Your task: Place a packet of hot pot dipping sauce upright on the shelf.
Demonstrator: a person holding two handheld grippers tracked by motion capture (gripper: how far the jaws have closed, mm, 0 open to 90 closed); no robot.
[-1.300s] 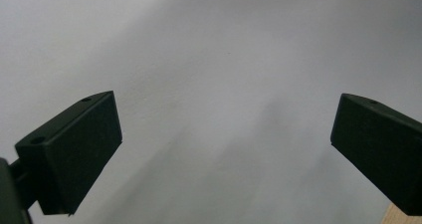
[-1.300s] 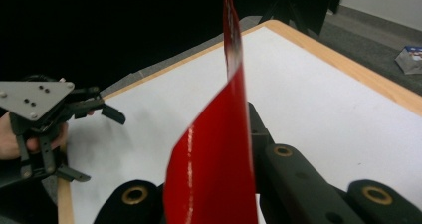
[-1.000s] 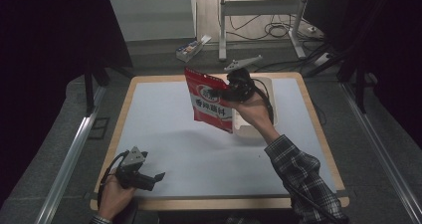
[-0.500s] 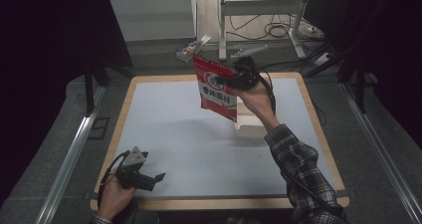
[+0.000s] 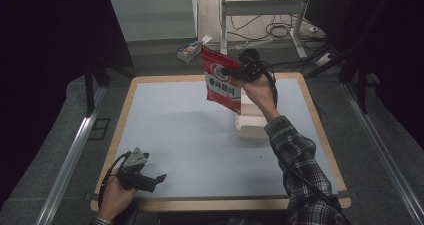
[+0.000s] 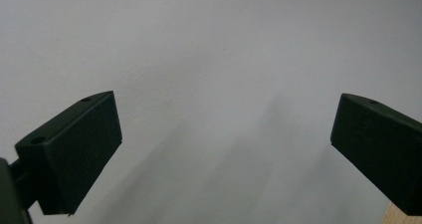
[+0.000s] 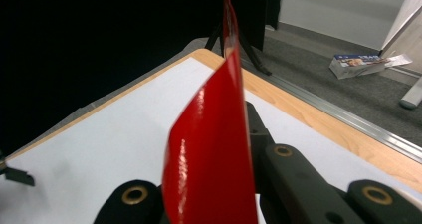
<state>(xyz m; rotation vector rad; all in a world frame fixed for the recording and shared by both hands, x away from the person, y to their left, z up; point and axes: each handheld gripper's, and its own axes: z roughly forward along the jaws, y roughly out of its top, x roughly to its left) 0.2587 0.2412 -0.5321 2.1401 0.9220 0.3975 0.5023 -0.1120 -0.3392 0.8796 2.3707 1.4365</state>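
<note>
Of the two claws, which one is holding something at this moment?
The right claw, raised above the far side of the table, is shut on the red bag. The left claw rests open near the front edge.

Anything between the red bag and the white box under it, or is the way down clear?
Nothing visible blocks it. The red bag hangs in the right gripper, clamped at its edge, above the table. The white box sits right beneath and behind it. The left gripper rests open at the near edge, far away.
</note>
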